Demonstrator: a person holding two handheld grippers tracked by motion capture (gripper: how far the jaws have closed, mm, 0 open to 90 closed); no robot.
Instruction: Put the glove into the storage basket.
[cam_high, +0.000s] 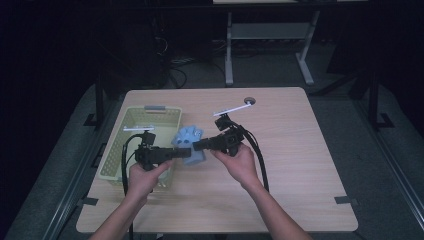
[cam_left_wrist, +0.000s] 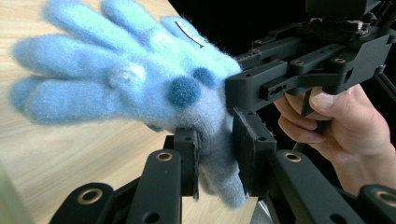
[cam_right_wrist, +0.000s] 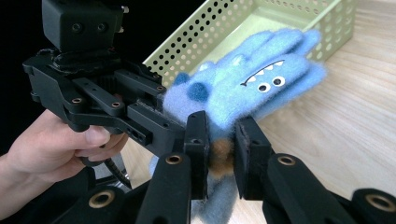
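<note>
The fuzzy blue glove (cam_high: 189, 145) hangs just above the bench, beside the green basket (cam_high: 131, 131) near its left edge — soft, light, limp. Left tongs (cam_left_wrist: 218, 154) and right tongs (cam_right_wrist: 220, 156) each pinch its cuff, the firmest hold.

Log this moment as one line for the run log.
left gripper: shut on blue glove | right gripper: shut on blue glove | glove: lifted beside green basket | surface: wooden table
</note>
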